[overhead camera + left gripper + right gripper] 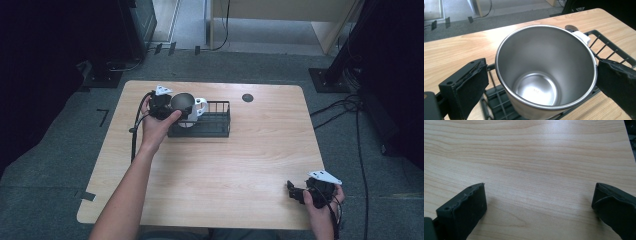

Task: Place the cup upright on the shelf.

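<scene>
At far left, the left gripper [172, 107] has its jaws spread either side of a steel mug [546, 72], apparently not clamped, over the black wire rack [215, 120]. Rigid, smooth, probably slippery; grip across the rim. Near right, the right gripper [295, 192] hangs open above bare worktop [536, 157]

The mug [186, 106] sits at the left end of the rack [215, 125], toward the far-left of the worktop [225, 165].
</scene>
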`<action>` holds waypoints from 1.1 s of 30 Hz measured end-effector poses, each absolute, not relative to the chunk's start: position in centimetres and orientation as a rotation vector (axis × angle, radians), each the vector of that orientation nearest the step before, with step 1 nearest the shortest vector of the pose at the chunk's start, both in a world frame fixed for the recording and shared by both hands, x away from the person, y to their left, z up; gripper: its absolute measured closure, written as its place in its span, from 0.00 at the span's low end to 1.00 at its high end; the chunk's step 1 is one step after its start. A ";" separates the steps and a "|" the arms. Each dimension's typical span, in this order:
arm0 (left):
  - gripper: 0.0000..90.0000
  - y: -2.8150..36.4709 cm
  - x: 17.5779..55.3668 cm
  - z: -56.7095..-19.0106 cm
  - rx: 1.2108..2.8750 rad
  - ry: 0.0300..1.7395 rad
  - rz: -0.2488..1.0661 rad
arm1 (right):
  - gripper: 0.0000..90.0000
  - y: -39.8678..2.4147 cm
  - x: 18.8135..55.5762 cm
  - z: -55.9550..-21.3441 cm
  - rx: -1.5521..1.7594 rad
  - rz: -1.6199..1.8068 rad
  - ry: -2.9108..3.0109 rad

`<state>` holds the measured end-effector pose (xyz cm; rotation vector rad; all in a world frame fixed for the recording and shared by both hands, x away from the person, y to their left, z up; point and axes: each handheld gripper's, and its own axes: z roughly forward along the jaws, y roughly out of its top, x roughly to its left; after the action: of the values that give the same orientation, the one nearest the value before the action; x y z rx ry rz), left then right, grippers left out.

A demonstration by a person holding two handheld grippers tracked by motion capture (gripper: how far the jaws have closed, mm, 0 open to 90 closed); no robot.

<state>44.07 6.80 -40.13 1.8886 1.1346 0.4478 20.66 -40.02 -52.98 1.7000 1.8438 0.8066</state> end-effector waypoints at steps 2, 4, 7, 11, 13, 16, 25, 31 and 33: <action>0.00 7.2 44.0 -40.1 1.879 1.137 0.442 | 0.00 -40.0 20.7 -53.0 1.700 0.807 1.844; 0.00 7.5 43.9 -40.1 1.861 1.146 0.451 | 0.00 -40.0 20.7 -53.0 1.700 0.807 1.844; 0.00 8.1 43.7 -39.9 1.823 1.161 0.443 | 0.00 -40.0 20.7 -53.0 1.700 0.807 1.844; 0.00 8.7 43.6 -39.6 1.804 1.183 0.445 | 0.00 -40.0 20.7 -53.0 1.700 0.807 1.844; 0.00 8.6 43.7 -39.5 1.813 1.204 0.469 | 0.00 -40.0 20.7 -53.0 1.700 0.806 1.844; 0.02 8.0 43.8 -39.7 1.827 1.220 0.476 | 0.00 -40.0 20.7 -53.0 1.700 0.807 1.844; 0.03 7.3 43.9 -40.0 1.829 1.238 0.508 | 0.00 -40.0 20.7 -53.0 1.700 0.806 1.844; 0.02 8.8 43.2 -38.7 1.765 1.219 0.511 | 0.00 -40.0 20.7 -53.0 1.700 0.806 1.844; 0.01 9.2 42.7 -38.5 1.768 1.207 0.510 | 0.00 -40.0 20.7 -53.0 1.700 0.807 1.844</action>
<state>42.65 9.18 -38.46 1.7676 1.2066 0.5103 20.66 -40.02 -52.99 1.7000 1.8438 0.8068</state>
